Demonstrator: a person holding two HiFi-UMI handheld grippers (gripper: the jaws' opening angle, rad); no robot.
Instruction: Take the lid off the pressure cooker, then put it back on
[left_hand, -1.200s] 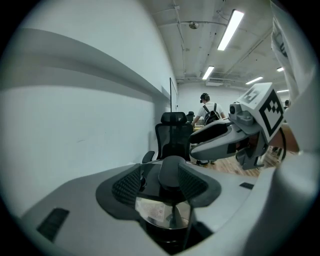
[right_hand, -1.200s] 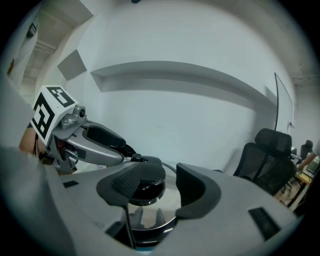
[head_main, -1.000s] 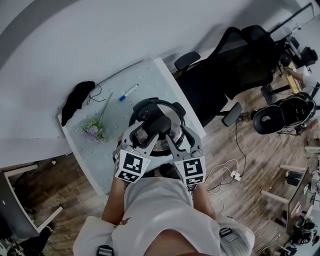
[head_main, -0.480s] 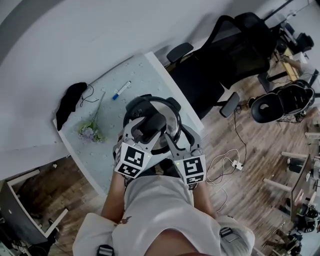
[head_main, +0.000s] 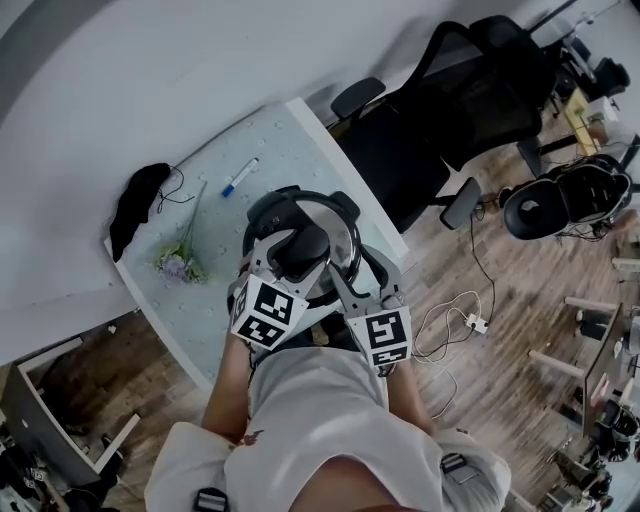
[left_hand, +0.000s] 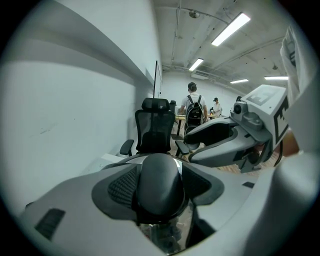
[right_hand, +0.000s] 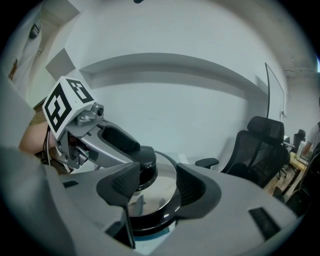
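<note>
The pressure cooker (head_main: 345, 215) stands near the front of the pale table (head_main: 270, 150). Its steel lid (right_hand: 162, 192) has a black knob (left_hand: 159, 185) on top. My left gripper (head_main: 296, 247) is shut on that knob, with a pad pressed on either side (left_hand: 159, 194). My right gripper (head_main: 358, 266) is open, and its jaws straddle the lid's right rim (right_hand: 157, 189) without touching it. The left gripper's fingers (right_hand: 120, 145) show in the right gripper view, reaching to the knob (right_hand: 146, 166). I cannot tell whether the lid rests on the pot or is slightly raised.
On the table behind the cooker lie a blue marker (head_main: 238, 178), a purple flower sprig (head_main: 185, 262) and a black cloth (head_main: 135, 210). A black office chair (head_main: 440, 110) stands right of the table and another (head_main: 570, 205) farther right. Cables lie on the wooden floor (head_main: 450, 335).
The head view has shifted slightly, so the table and cooker sit a little to the left. My left gripper stays on the knob, and my right gripper stays open beside the lid.
</note>
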